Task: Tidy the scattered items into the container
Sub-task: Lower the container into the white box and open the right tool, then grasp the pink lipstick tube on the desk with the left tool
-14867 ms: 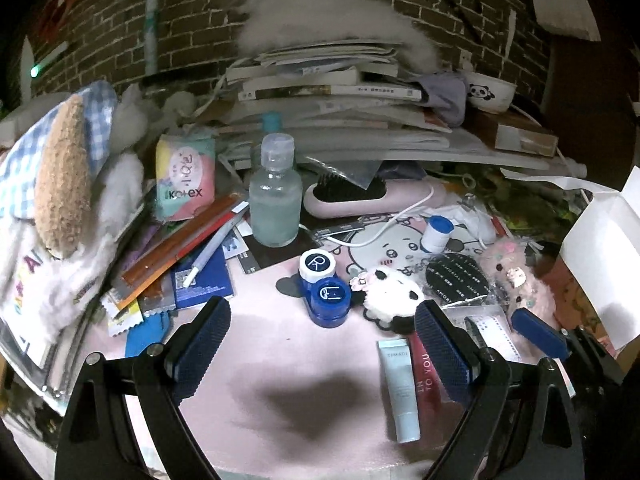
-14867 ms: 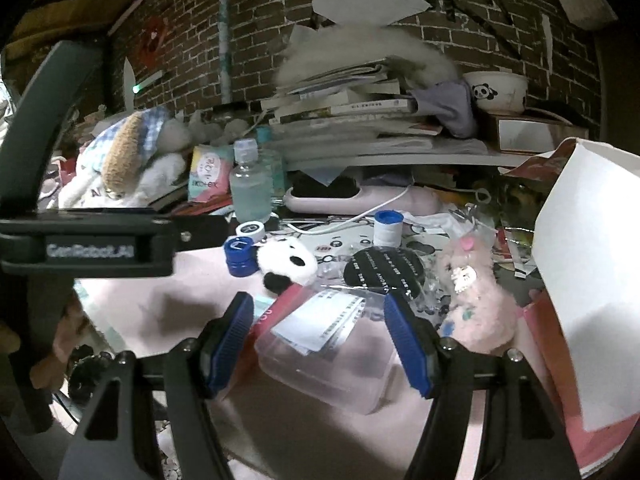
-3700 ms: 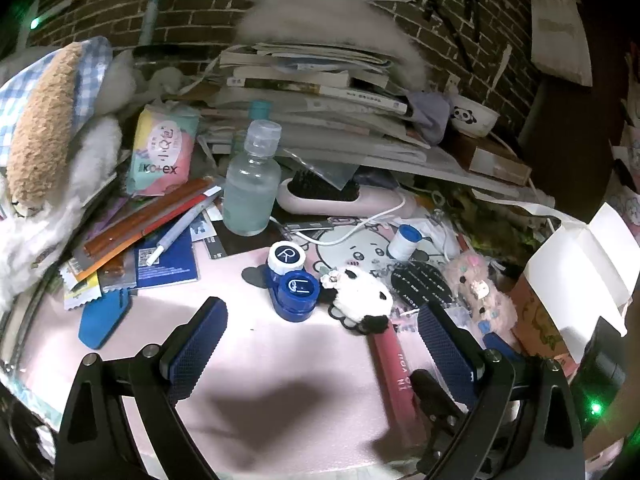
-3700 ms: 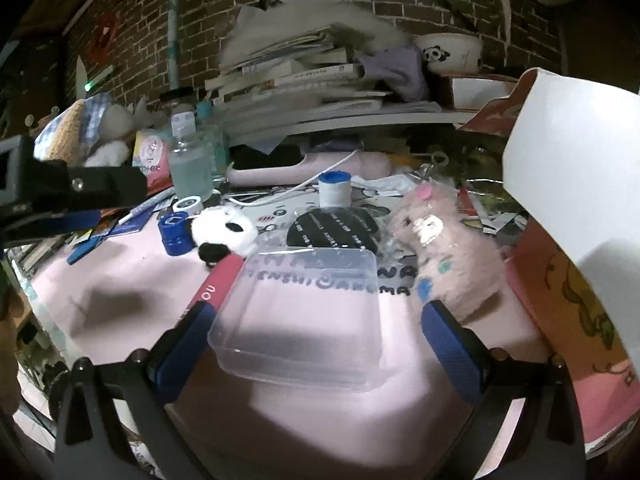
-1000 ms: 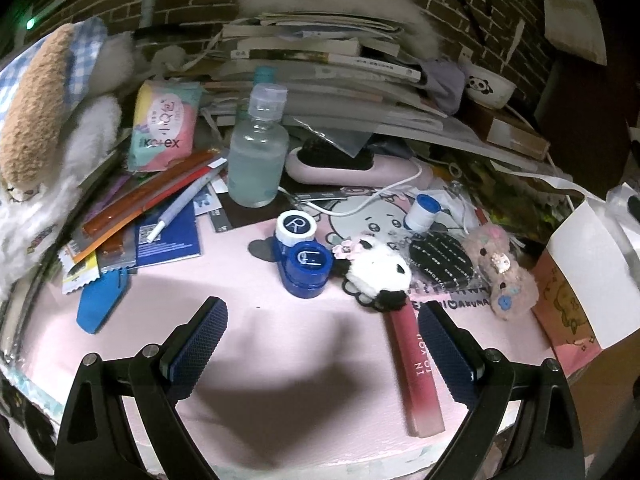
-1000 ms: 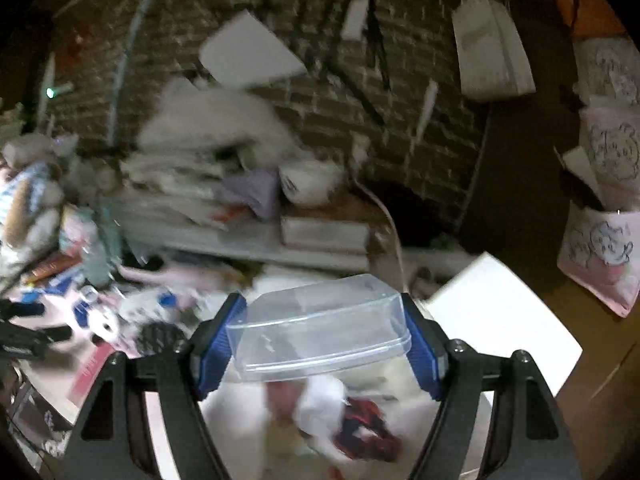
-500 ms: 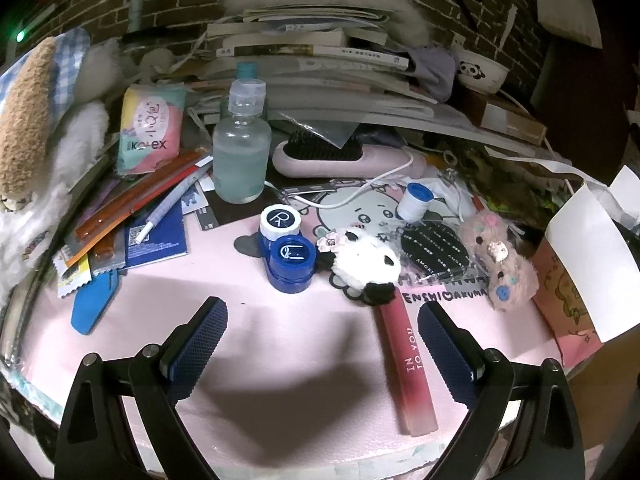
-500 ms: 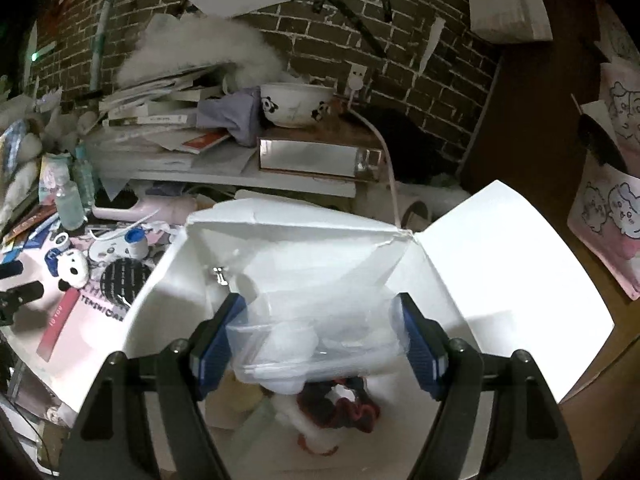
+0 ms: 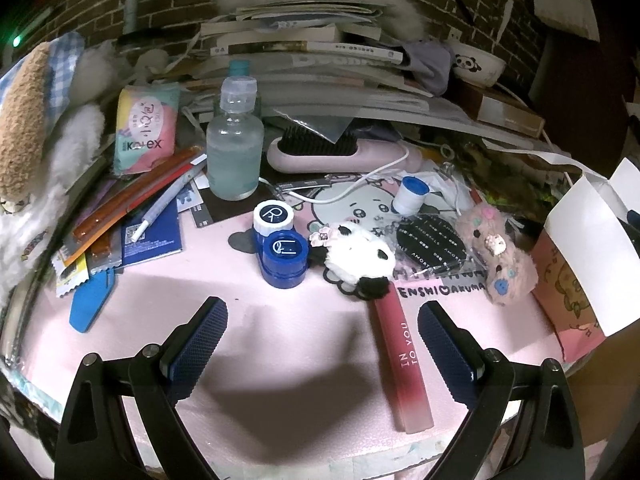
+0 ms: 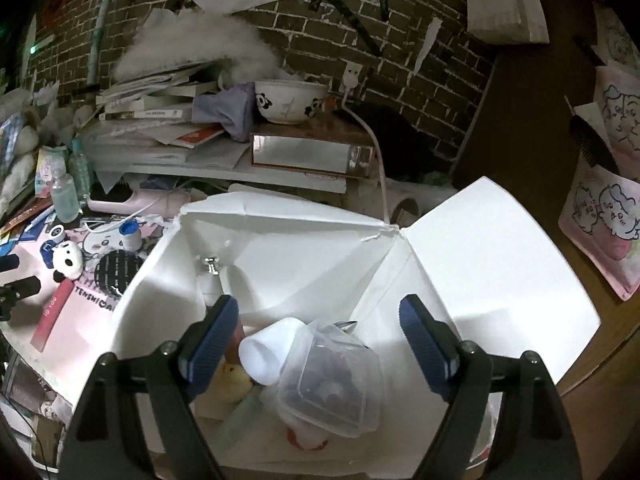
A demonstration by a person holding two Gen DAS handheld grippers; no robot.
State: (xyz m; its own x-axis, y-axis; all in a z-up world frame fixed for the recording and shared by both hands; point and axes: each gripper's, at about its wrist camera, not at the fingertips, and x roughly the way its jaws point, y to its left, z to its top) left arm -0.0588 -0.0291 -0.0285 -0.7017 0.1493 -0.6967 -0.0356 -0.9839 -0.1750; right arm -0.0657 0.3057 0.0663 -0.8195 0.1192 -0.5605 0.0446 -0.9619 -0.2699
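Observation:
My right gripper [image 10: 320,336] hangs open over the white cardboard box [image 10: 488,248]. Inside it a clear plastic case [image 10: 332,380] lies tilted among a white tube [image 10: 268,354] and other small items, free of the fingers. My left gripper [image 9: 320,344] is open above the pink table mat [image 9: 280,320], holding nothing. Ahead of it lie a pink lip-gloss tube [image 9: 404,360], a panda plush [image 9: 356,260], a blue contact-lens case [image 9: 284,256], a pink fuzzy plush [image 9: 496,256] and a black round compact [image 9: 432,244].
A clear bottle [image 9: 234,148], a pink hairbrush [image 9: 332,152], a Kotex pack [image 9: 144,128] and pens [image 9: 132,200] crowd the back left. Stacked books [image 9: 304,48] and a panda bowl [image 10: 290,100] sit behind. The box flap [image 9: 596,248] stands at the table's right edge.
The right gripper carried the clear case over the box, opened, and the case now lies inside. The left gripper stayed open above the mat, shifting only slightly.

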